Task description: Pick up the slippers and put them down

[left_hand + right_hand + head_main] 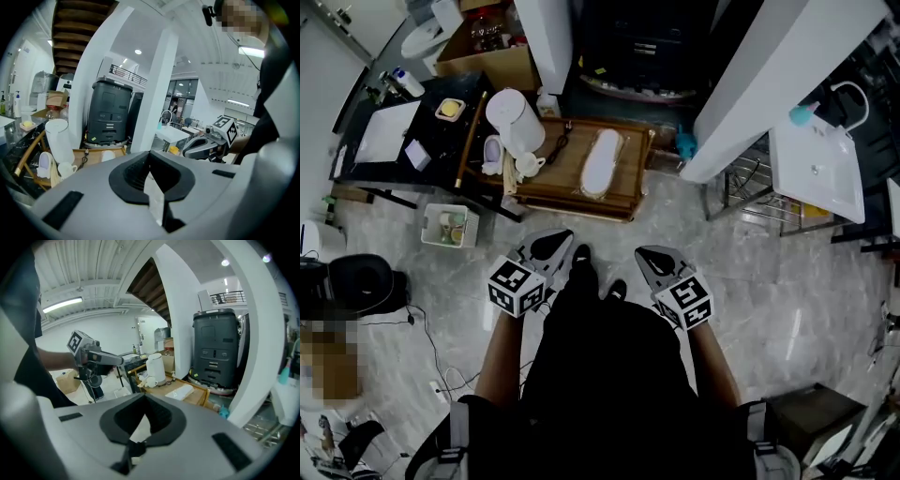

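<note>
A white slipper (602, 161) lies on a low wooden tray table (551, 185) ahead of me on the marble floor. It also shows in the right gripper view as a flat slipper (180, 392), and end-on in the left gripper view as a pale slipper (108, 155). My left gripper (551, 246) is shut and empty, held at waist height well short of the tray. My right gripper (654, 259) is likewise shut with nothing in it. Each gripper view shows the other tool: the left gripper (101, 359) and the right gripper (206, 145).
A white kettle (514, 120), a cup (526, 165) and a dark cable (559, 144) share the tray. A black desk (441, 136) stands at the left, a white pillar (769, 75) and a wire rack (750, 192) at the right, and a dark grey bin (220, 350) behind.
</note>
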Motion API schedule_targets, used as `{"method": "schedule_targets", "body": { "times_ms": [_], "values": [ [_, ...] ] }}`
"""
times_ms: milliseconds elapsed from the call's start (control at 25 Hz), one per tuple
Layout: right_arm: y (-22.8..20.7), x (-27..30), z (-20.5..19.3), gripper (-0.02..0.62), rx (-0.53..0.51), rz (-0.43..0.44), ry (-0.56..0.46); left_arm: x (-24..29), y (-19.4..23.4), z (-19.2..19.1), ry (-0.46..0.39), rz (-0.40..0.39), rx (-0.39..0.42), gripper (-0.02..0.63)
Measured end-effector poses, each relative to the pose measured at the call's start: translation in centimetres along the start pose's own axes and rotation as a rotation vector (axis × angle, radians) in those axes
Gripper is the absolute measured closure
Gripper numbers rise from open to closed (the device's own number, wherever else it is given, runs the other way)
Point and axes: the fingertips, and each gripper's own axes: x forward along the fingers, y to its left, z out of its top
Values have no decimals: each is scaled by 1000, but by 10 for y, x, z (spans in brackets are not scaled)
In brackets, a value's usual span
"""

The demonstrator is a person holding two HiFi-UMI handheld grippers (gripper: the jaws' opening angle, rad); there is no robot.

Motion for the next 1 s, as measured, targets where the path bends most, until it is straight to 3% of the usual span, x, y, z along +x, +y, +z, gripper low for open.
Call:
{"method": "schedule_targets", "body": {
  "times_ms": [320, 760, 1000],
  "values": [
    [-35, 0, -3, 588, 60, -83, 47, 27, 25, 11, 2, -53, -15, 594],
    [-44, 67, 25, 588, 86, -75, 82, 50, 88, 22, 35, -105, -37, 594],
    [-54, 99, 37, 588, 124, -120, 99, 72, 113, 19, 72, -209, -53, 594]
  ]
}}
